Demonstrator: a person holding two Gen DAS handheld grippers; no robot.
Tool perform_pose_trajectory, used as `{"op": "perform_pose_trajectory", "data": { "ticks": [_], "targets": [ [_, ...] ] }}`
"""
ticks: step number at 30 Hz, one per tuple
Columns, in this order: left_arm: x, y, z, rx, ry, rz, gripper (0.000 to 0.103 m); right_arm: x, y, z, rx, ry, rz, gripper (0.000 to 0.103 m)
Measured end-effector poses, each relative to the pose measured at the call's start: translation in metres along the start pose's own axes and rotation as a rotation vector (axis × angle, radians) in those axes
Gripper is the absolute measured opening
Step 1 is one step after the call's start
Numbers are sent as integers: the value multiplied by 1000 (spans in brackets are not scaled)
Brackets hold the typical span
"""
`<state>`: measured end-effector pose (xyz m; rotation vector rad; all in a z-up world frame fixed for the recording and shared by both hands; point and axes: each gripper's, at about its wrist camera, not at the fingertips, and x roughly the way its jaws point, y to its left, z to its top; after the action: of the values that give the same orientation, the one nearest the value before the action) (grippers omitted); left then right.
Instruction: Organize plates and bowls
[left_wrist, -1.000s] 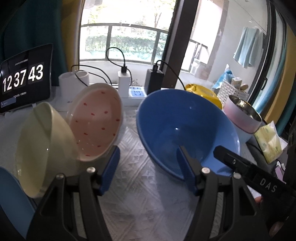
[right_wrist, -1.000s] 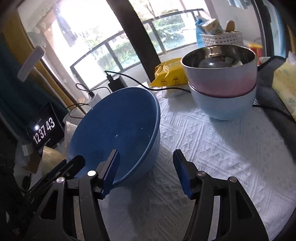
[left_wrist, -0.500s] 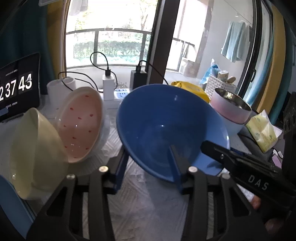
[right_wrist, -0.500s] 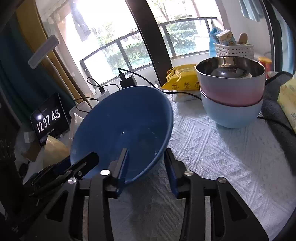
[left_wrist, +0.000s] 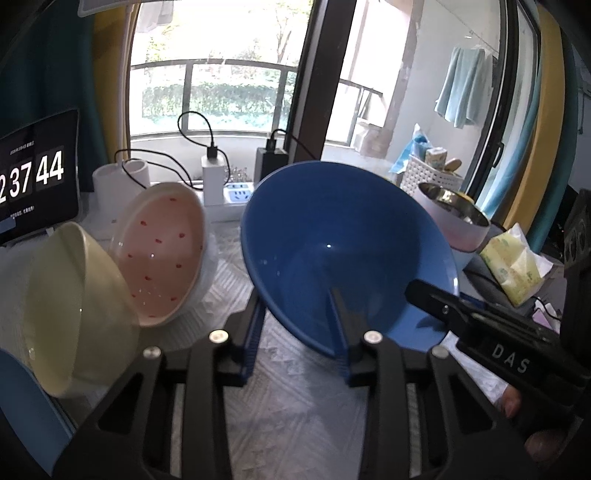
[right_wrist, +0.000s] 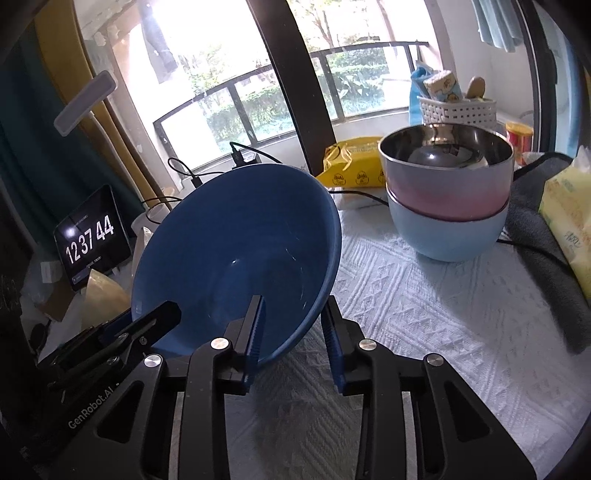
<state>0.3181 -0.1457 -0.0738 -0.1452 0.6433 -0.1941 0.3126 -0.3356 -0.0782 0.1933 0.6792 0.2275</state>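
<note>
Your blue bowl sits tilted above the cloth-covered surface, near its middle, held by the rim from two sides. Your left tool has just closed onto the near rim, one finger inside and one outside; your right tool likewise. Pink speckled bowl and cream bowl lean at the left edge; stacked bowls stand toward the right.

White textured tablecloth covers the table; on it sit a light blue bowl, grey towel, yellow packet.
</note>
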Motion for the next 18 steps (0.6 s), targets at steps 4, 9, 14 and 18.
{"op": "perform_pose_trajectory", "data": {
  "ticks": [4,9,14,18],
  "targets": [
    [-7,0,2,-9,-7,-9,34,-9,4,2,-13,-10,-5,33],
    [-23,2,2,-27,-21,-31,34,-23,10,1,-25,-17,-7,33],
    [-42,7,2,-38,-40,-45,35,-36,20,-2,-44,-17,1,33],
    [-60,9,0,-39,-65,-53,35,-45,28,-7,-63,-14,0,33]
  ]
}}
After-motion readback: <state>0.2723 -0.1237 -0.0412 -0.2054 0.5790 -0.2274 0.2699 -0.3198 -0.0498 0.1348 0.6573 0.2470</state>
